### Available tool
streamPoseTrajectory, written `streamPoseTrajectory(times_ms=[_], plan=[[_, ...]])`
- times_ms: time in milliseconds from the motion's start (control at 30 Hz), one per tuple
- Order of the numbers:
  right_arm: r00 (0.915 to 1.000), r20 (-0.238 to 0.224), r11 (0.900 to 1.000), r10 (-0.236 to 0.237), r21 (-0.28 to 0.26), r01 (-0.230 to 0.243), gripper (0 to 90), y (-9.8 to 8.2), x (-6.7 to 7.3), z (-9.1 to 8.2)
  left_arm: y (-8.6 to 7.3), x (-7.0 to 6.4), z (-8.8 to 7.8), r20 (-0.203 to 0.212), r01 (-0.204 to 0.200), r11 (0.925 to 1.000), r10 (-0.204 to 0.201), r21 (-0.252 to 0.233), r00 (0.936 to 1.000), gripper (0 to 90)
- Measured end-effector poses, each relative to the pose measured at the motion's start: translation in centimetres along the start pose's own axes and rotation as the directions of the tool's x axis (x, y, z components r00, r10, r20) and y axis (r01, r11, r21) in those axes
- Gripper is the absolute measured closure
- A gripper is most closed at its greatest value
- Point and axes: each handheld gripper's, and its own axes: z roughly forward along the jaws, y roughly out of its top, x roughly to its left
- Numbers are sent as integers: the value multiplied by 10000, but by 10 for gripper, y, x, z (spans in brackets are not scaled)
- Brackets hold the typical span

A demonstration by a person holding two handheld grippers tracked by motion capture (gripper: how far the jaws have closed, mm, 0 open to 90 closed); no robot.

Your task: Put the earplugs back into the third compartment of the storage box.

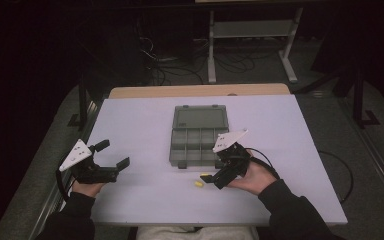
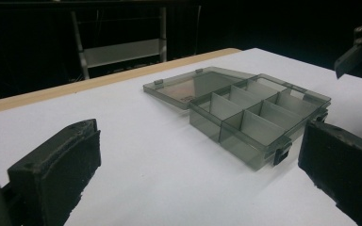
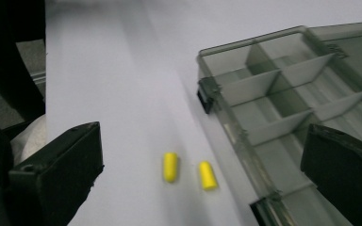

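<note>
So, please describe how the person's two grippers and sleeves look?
Both the left gripper and the right gripper are black, two-jawed tools with blocky, flat-faced jaws. Each carries a pale grey three-cornered plate with small dark marks on top and trails a black cable. The sleeves are dark.

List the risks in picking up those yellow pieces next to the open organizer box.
The two yellow pieces are small, rounded and close together; the right gripper, jaws open, may nudge one and roll it away. They lie right beside the organizer box, so a jaw could catch its front wall or latch and shift it.
</note>
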Motion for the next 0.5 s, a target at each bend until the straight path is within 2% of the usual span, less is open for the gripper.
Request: streamPoseTrajectory(times_ms=[200,400,500], plan=[[9990,-341,9982,-275,520,292,0,1,7,19,0,0,0,19,-12,10000,12,-1,10000,0],[9982,-409,9921,-443,1156,488,0,-1,11,32,0,0,0,19,-43,10000,43,19,10000,0],[9965,-657,9874,-519,1460,611,54,-1,15,38,0,-1,0,23,-36,10000,36,18,10000,0]])
